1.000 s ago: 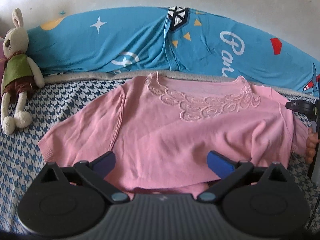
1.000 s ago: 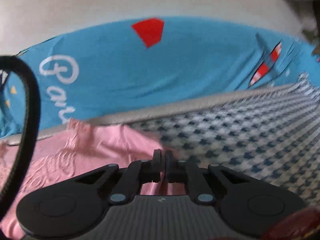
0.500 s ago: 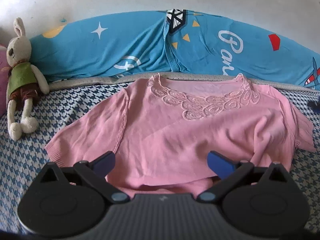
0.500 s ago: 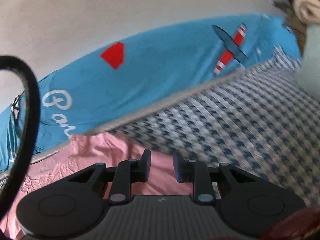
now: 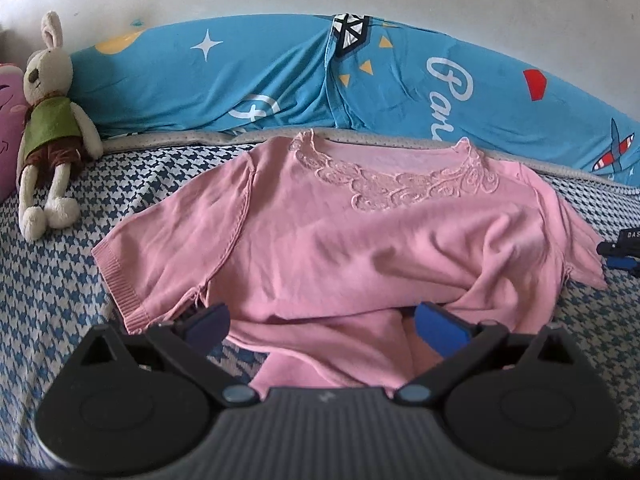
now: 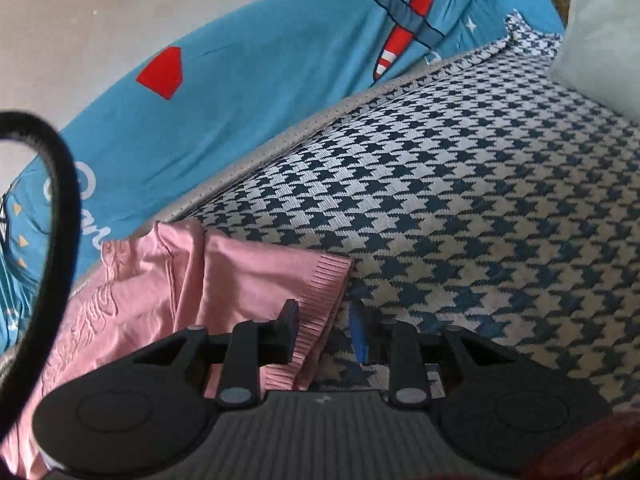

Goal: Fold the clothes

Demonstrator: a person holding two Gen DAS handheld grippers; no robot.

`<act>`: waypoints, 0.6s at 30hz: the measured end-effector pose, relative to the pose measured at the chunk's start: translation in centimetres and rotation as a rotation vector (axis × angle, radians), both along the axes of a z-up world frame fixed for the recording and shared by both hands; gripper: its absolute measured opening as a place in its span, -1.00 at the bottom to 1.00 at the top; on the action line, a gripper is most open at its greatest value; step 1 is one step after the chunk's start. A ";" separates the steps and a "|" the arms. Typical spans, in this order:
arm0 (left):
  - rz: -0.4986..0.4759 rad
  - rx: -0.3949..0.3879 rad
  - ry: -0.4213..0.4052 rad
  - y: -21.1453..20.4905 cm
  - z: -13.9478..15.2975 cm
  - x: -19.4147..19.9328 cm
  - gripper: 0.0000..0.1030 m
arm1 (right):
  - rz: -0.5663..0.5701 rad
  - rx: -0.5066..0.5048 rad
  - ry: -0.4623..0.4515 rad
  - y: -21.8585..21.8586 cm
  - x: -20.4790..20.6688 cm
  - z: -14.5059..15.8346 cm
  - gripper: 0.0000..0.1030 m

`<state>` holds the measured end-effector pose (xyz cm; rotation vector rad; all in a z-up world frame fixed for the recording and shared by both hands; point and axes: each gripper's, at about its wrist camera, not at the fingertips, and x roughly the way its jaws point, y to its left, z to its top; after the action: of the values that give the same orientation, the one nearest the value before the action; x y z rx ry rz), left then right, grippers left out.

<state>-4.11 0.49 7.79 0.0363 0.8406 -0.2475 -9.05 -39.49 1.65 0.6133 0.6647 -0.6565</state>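
Observation:
A pink short-sleeved top [image 5: 340, 240] with a lace neckline lies spread face up on the houndstooth bedspread [image 5: 52, 288], its hem doubled up near me. My left gripper [image 5: 324, 322] hovers wide open over that lower edge, its blue pads apart and holding nothing. In the right wrist view my right gripper [image 6: 325, 326] is beside the top's right sleeve [image 6: 256, 268]. Its jaws are opening, and the ribbed cuff [image 6: 326, 276] lies loose on the bed by the left finger, not pinched. The right gripper's tip [image 5: 620, 248] shows at the left wrist view's right edge.
A long blue printed bolster [image 5: 280, 76] runs along the wall behind the top. A plush rabbit [image 5: 50, 120] leans at the left beside a pink cushion [image 5: 8, 128]. A pale pillow [image 6: 600, 32] sits at the bed's far right. A black cable [image 6: 60, 184] loops near my right gripper.
My right gripper went from shut to parted, letting the sleeve drop, and rolled as it swung right. The left gripper drew back a little from the top, still open.

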 end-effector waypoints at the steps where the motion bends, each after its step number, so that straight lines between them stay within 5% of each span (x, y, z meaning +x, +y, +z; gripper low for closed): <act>1: -0.001 -0.002 0.004 -0.1 -0.1 0.1 0.99 | -0.002 0.000 -0.006 0.0 0.1 -0.1 -0.40; 4: -0.009 -0.007 0.018 -0.4 -0.3 0.2 0.99 | -0.002 -0.026 -0.002 0.4 0.5 -0.3 -0.41; 9: -0.010 -0.003 0.031 -0.7 -0.7 0.4 0.99 | 0.050 -0.102 0.021 1.4 1.5 -0.3 -0.85; 18: -0.002 0.004 0.043 -0.8 -0.9 0.5 0.99 | -0.111 -0.213 0.020 0.2 -0.2 2.1 -0.87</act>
<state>-3.62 -0.29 6.88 0.0359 0.8843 -0.2489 -9.28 -39.31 3.74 0.4491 0.5731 -0.8264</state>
